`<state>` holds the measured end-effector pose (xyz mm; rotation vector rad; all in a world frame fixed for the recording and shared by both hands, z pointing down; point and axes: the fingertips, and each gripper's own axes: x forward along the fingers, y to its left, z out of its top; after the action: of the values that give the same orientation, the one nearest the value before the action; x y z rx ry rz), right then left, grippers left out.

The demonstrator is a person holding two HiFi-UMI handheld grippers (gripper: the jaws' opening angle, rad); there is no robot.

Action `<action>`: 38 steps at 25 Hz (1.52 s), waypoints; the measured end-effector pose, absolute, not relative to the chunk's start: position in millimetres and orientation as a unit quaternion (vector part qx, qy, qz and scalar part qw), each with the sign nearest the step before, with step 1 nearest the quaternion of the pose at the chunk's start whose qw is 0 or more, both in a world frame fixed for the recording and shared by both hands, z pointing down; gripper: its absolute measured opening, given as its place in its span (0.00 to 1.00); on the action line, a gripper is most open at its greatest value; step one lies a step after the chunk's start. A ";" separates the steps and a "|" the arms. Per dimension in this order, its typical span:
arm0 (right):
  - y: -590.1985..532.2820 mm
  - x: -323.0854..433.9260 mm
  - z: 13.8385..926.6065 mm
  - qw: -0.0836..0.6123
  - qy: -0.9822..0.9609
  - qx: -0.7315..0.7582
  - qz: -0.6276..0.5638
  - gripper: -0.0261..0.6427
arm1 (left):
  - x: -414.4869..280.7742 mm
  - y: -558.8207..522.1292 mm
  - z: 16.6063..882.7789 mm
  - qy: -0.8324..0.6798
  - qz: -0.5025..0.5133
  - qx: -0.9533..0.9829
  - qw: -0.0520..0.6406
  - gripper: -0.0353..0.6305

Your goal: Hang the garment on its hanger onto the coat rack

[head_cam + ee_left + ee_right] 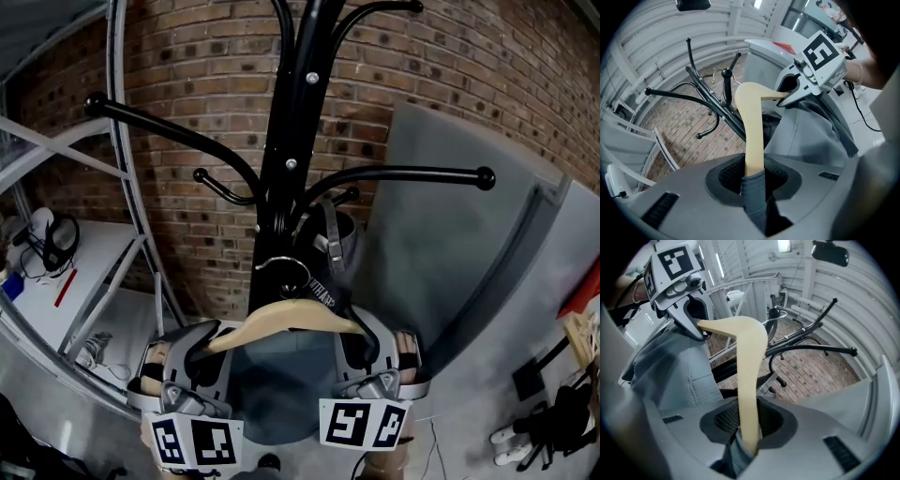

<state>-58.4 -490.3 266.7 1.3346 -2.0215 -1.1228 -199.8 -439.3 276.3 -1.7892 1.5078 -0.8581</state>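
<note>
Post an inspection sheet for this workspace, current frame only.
Surface: grey floor; white table at the left.
Job's things: wooden hanger carrying the grey garment, held in front of the black coat rack; its metal hook is close to the pole, and I cannot tell whether it is on a peg.
Clutter: dark strapped bag on the rack; black headset and a thin red item on the table.
Grippers: left gripper and right gripper each clamped on a hanger end.
Cables: black bundle on the floor at the right.
Surroundings: brick wall, grey panel.
</note>
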 end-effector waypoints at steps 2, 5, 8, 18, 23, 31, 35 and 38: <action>-497.4 -60.7 270.5 0.238 -0.738 0.484 -0.405 0.17 | -201.9 -445.9 279.9 0.571 -0.331 -0.682 0.315 0.18; -507.5 -63.2 277.6 0.247 -0.742 0.480 -0.398 0.17 | -203.9 -455.1 287.1 0.565 -0.337 -0.688 0.306 0.18; -517.8 -66.6 286.4 0.257 -0.744 0.477 -0.390 0.17 | -207.3 -465.1 295.8 0.562 -0.342 -0.693 0.296 0.18; -538.5 -74.6 306.6 0.279 -0.748 0.469 -0.378 0.18 | -215.5 -483.5 315.9 0.561 -0.355 -0.695 0.277 0.18; -541.6 -75.5 307.5 0.271 -0.753 0.469 -0.373 0.19 | -217.0 -486.2 316.3 0.566 -0.348 -0.693 0.281 0.18; -538.7 -73.7 305.9 0.265 -0.755 0.475 -0.367 0.20 | -214.9 -482.5 311.5 0.569 -0.315 -0.699 0.297 0.20; -532.1 -70.4 305.1 0.266 -0.752 0.477 -0.369 0.22 | -213.4 -475.4 309.3 0.571 -0.310 -0.698 0.302 0.24; -523.8 -68.5 304.4 0.262 -0.754 0.476 -0.369 0.24 | -211.3 -468.1 308.7 0.573 -0.309 -0.695 0.307 0.25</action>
<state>-68.5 -523.8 304.4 1.2877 -2.0402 -0.9999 -211.3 -468.1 308.7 -1.8382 1.5149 -0.8167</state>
